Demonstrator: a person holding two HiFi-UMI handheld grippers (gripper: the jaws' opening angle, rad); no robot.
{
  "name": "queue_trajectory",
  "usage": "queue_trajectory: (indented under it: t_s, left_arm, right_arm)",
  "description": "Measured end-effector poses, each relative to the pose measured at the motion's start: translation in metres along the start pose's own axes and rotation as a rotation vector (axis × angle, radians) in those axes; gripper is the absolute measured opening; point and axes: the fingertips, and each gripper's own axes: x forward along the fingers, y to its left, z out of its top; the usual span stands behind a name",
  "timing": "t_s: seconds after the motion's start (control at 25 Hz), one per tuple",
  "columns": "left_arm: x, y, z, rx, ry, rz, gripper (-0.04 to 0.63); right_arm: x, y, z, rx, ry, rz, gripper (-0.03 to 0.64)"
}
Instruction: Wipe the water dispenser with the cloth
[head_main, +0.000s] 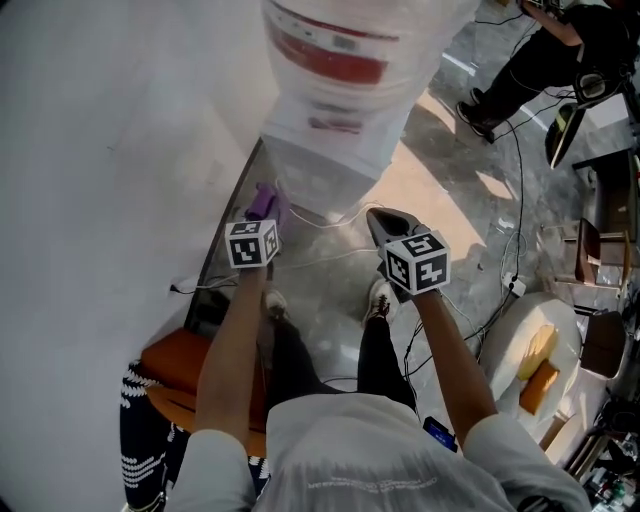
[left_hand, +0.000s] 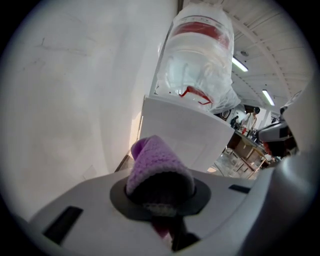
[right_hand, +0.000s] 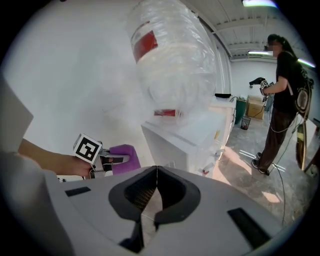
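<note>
- Between the jaws of the left tongs (left_hand: 161, 192) sits the purple cloth (left_hand: 156, 159), pinched tight, with its folded end bulging past the tips
- Right tongs (right_hand: 156, 186) are closed tip to tip with nothing between them, held about level with the left pair and a little out from the dispenser's front
- Cloth hangs just beside the dispenser (head_main: 335, 165), on the side toward the wall (head_main: 110, 130); the right gripper view shows a sliver of space between them, so it looks not yet in contact
- Dispenser is a white cabinet standing on the floor against the wall, with a plastic-wrapped bottle (head_main: 340, 45) on top
- Step in hand, as I judge it, is bringing the cloth onto the side panel to start a stroke; the wiping seems barely begun
- To do it well:
  - lay the bulging fold flat on the panel rather than the hard tips, which could scrape
  - hold the pinch firm so the cloth does not drag out
  - run long overlapping strokes from the top downward
  - go lightly near the bottle, since a shove high up could rock it
- Right tongs could brace the cabinet's front corner, well away from the cables (head_main: 500, 290) on the floor
</note>
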Motion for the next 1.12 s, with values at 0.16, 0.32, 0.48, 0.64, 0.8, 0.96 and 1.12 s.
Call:
queue_trajectory:
  t_s: [0.16,0.32,0.48,0.64,0.8,0.96,1.12]
  left_arm:
    - [0.016,0.028,0.005,0.042,0.016,0.031,0.066]
    - [0.042,0.046,0.003,0.044,0.033,0.04,0.066]
    - [0.072,0.056,-0.006,0.051,0.062,0.037,0.066]
    - [0.101,0.057,-0.016,0.104,0.115,0.041,0.066]
    - [0.122,0.054,-0.008,0.158,0.137,0.025,0.066]
    - [0.131,0.041,-0.003,0.14,0.129,0.002,0.066]
    - [0.132,0.028,-0.002,0.108,0.113,-0.016,0.066]
  right_arm:
    - [0.024,0.005,-0.008,0.0,0.016,0.009,0.015]
    - [0.044,0.003,-0.017,0.008,0.029,0.017,0.015]
    - [0.062,0.002,-0.026,0.037,0.033,0.022,0.015]
    - [0.077,-0.004,-0.036,0.061,0.049,0.016,0.015]
    - [0.083,-0.012,-0.036,0.075,0.042,0.009,0.015]
    - [0.083,-0.024,-0.04,0.091,0.045,-0.005,0.015]
    - [0.084,-0.029,-0.043,0.107,0.05,-0.018,0.015]
